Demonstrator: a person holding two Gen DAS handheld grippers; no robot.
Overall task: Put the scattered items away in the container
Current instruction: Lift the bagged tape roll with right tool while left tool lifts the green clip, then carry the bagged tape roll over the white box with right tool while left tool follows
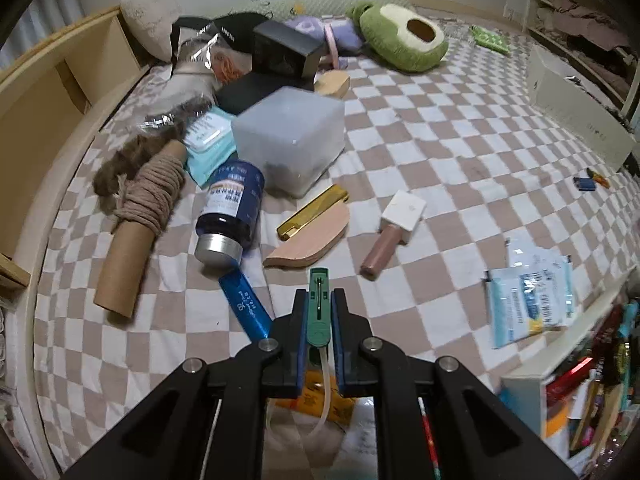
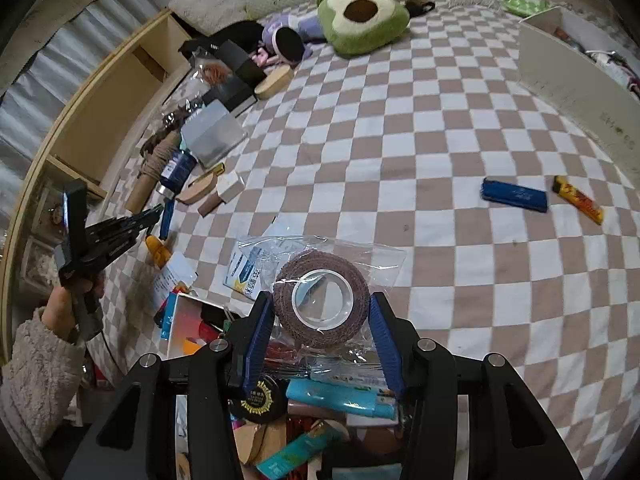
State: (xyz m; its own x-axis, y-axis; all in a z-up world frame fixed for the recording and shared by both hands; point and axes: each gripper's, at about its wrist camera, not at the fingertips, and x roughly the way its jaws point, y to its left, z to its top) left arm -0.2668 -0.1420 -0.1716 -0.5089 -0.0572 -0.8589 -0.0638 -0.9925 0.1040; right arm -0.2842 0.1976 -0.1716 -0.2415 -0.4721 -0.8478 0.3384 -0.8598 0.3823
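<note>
Nearest the right wrist camera, the right gripper has its jaws clamped on a bagged roll of brown tape, the blue pads pressing the clear bag from both sides. It points steeply down over the container, which is crowded with lighters, a round black tin and other small things at the near edge of the bed.

The left gripper also tilts steeply down, its jaws closed tight on a green spray pump head whose clear tube hangs below. In the right view a hand in a fluffy sleeve grips its handle at the bed's left edge.

On the checked bedcover lie one blue bottle, one cardboard tube wound with cord, one frosted plastic box, one gold bar-shaped item and one pink bottle with a white cap. Further right, well apart from these, are two lighters: a blue lighter and a yellow lighter. One avocado plush sits at the far end.
</note>
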